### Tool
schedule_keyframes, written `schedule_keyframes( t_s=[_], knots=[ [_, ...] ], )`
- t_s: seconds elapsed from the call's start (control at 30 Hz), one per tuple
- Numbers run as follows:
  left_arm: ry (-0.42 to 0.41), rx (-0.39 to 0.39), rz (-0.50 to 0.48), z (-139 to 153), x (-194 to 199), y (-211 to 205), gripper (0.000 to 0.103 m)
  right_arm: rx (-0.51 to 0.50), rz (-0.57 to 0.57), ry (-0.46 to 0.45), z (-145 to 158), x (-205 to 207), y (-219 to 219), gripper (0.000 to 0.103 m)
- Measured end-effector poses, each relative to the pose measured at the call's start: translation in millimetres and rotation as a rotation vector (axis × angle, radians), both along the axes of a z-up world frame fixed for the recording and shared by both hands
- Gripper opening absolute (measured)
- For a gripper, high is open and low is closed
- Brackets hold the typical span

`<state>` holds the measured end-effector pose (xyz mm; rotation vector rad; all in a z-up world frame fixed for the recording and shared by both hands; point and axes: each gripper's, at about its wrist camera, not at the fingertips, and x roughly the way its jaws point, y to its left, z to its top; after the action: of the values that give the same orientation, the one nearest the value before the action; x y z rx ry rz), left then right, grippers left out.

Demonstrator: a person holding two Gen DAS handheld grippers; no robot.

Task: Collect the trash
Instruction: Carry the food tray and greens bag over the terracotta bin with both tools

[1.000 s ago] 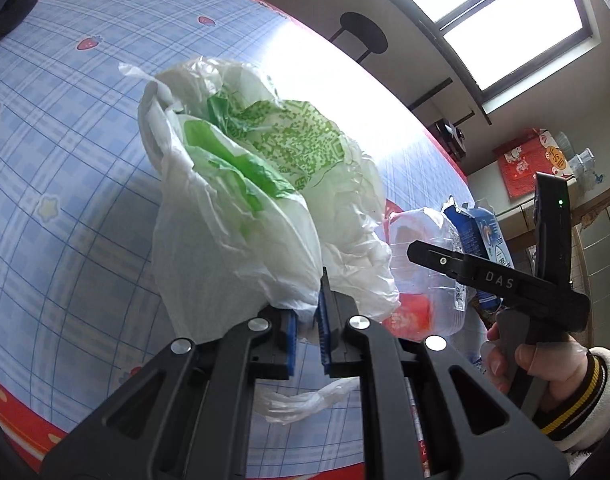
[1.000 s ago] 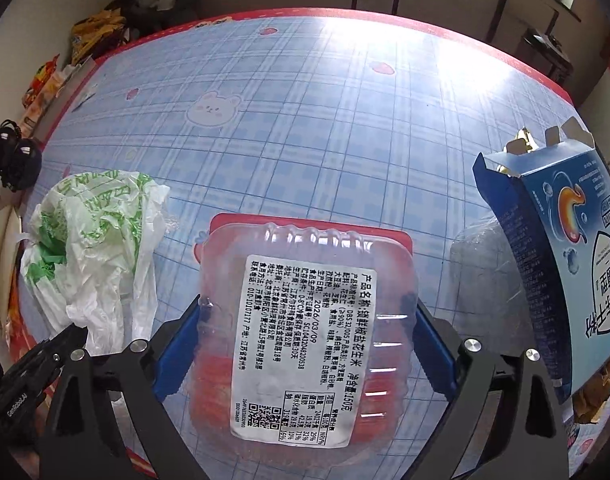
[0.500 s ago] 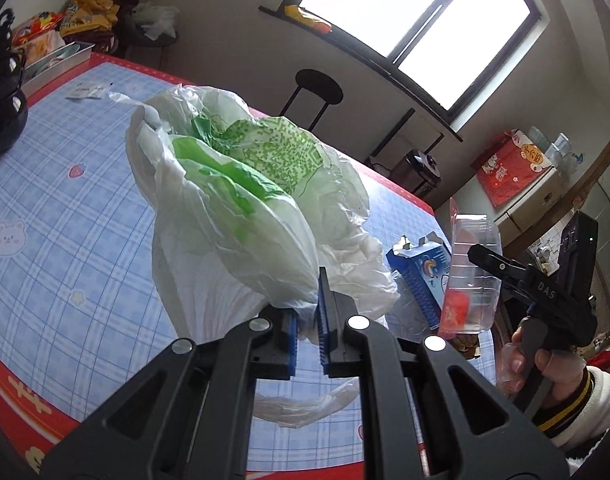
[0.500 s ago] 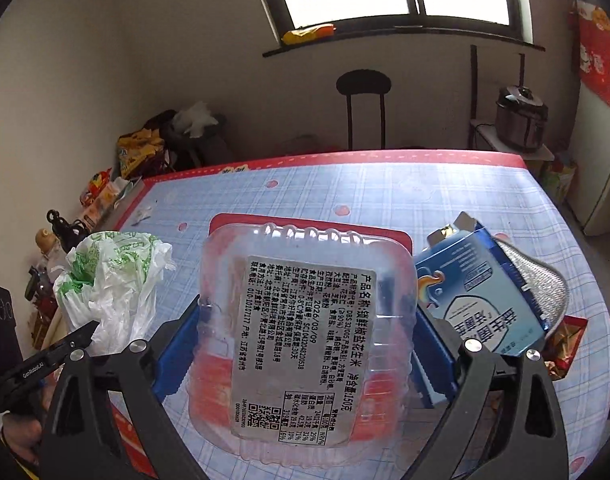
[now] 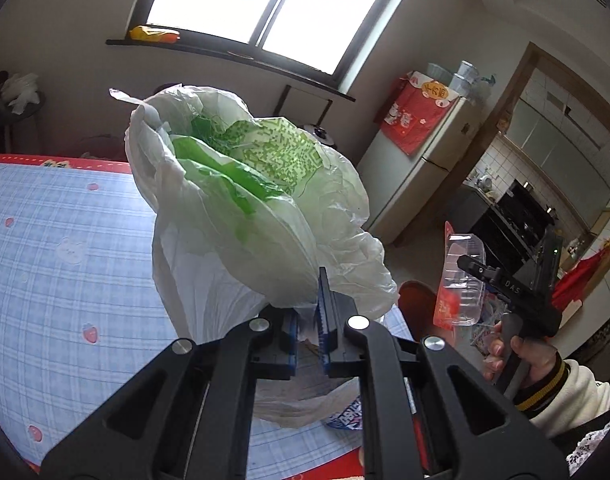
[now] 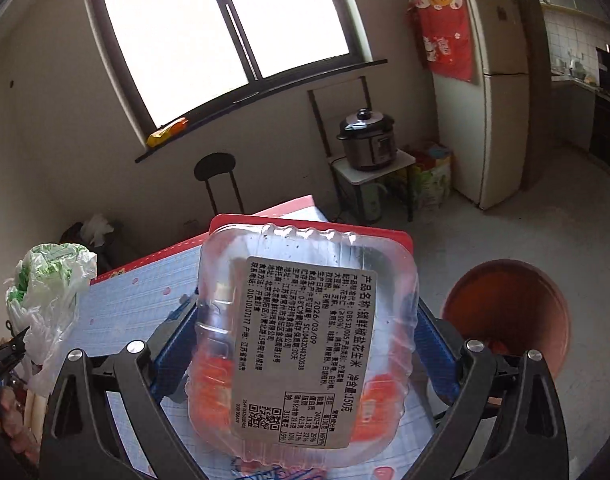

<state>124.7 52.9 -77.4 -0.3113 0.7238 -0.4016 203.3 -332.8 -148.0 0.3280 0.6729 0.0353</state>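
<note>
Blue checked cloth covers the surface [image 5: 65, 240] in the left view, where the left gripper [image 5: 307, 332] pinches a white-and-green bag [image 5: 245, 208] held above it. Right view: the right gripper [image 6: 301, 344] clamps a clear tray [image 6: 305, 344] by its sides, above the surface edge, an orange bin [image 6: 509, 312] on the floor just beside.

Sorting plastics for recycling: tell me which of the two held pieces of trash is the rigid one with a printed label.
The clear plastic tray, held between the jaws of the right gripper: stiff, ribbed, white label. The plastic bag in the left gripper is soft and crumpled.
</note>
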Motion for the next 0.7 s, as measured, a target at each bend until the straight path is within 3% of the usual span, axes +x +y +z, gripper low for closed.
schedule_keyframes(
  t_s=[0.33, 0.53, 0.7],
  knots=[
    [0.061, 0.07, -0.305, -25, 65, -222, 0.012, 0.091, -0.264, 0.04, -41, -40, -193, 0.094],
    [0.121, 0.132, -0.457, -67, 102, -355, 0.012, 0.097, -0.342, 0.047, -53, -64, -259, 0.094],
    [0.194, 0.16, -0.546, -116, 128, -442, 0.012, 0.094, -0.382, 0.082, -67, -77, -300, 0.094]
  ],
)
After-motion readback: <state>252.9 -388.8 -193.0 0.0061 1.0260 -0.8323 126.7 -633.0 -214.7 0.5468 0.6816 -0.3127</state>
